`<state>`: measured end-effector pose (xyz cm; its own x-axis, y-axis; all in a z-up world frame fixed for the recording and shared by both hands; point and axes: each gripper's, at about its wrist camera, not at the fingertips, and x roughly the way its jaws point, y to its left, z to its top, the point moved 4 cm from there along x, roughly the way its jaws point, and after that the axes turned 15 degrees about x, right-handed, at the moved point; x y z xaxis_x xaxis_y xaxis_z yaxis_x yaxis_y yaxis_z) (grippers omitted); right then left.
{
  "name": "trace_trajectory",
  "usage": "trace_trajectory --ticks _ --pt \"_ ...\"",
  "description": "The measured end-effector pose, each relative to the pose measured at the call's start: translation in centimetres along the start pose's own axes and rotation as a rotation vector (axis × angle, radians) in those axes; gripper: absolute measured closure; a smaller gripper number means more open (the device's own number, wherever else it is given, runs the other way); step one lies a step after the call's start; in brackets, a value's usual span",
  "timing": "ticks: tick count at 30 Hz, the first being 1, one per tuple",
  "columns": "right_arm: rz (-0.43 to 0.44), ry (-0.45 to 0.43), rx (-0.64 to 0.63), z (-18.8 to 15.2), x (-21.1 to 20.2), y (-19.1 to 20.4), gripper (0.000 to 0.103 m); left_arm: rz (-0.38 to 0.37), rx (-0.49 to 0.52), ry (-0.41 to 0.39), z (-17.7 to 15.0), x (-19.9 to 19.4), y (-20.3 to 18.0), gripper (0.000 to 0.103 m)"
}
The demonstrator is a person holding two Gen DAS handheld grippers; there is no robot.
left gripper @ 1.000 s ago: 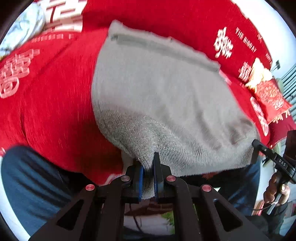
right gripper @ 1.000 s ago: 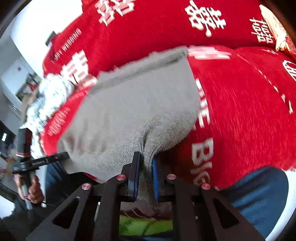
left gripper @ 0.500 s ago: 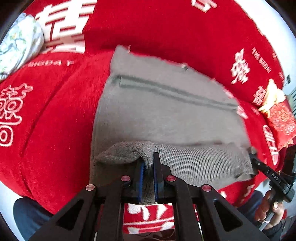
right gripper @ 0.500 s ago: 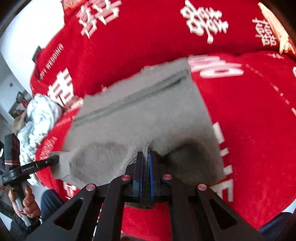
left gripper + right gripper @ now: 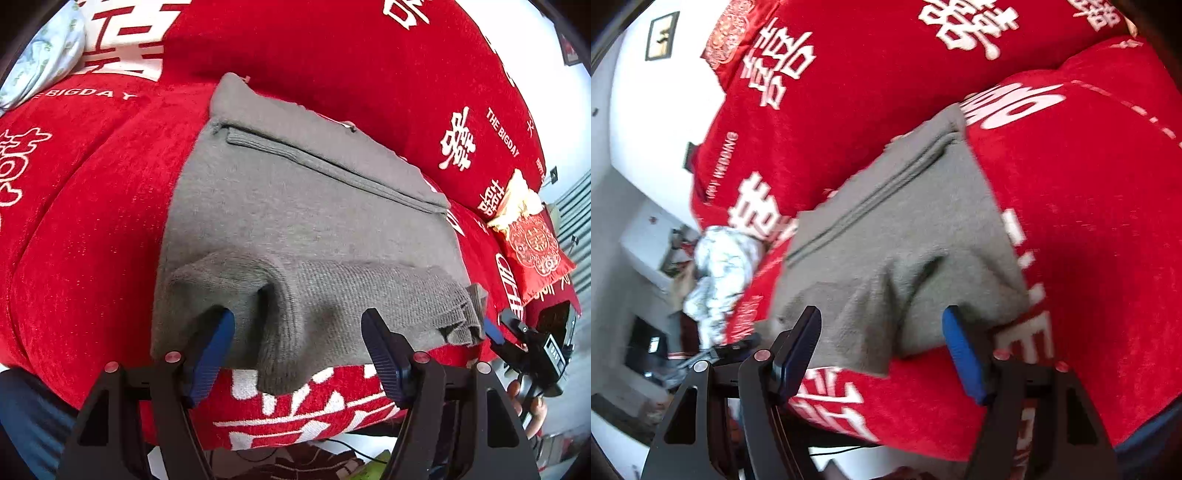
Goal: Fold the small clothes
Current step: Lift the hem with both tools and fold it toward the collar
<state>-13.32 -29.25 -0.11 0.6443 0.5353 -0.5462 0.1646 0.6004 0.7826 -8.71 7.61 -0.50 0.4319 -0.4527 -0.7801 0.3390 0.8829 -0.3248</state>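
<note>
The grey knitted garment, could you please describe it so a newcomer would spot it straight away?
Look at the red sofa cover with white lettering. On its seat lies the grey knitted garment, its near edge folded over. It is the only plain grey thing there.

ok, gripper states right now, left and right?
Left gripper: open, jaws have just been opening; the grey knit garment lies loose between the pads, unpinched.
Right gripper: open, jaws just opened too; garment edge between them, released.
</note>
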Motion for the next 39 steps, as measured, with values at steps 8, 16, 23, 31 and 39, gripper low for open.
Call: trace_trajectory --ticks 8,16,23,31,39 --pt "-0.017 0.086 -0.041 -0.8 3.1 1.3 0.049 -0.038 -0.049 0.012 0.0 0.7 0.3 0.034" --pt "-0.057 0.069 -0.113 -1.4 3.2 2.0 0.092 -0.026 -0.004 0.043 -0.6 0.9 -1.2 0.092" --pt "0.017 -0.038 -0.156 0.1 -1.1 5.3 0.093 -0.009 -0.042 -0.141 2.0 -4.3 -1.1 0.092" --pt "0.036 -0.14 -0.158 1.9 -3.3 8.1 0.093 0.029 -0.043 -0.22 5.0 -6.5 -1.4 0.092" --pt "0.014 -0.156 -0.154 3.9 -2.7 9.0 0.094 0.052 -0.037 -0.236 7.0 -6.5 -1.3 0.092"
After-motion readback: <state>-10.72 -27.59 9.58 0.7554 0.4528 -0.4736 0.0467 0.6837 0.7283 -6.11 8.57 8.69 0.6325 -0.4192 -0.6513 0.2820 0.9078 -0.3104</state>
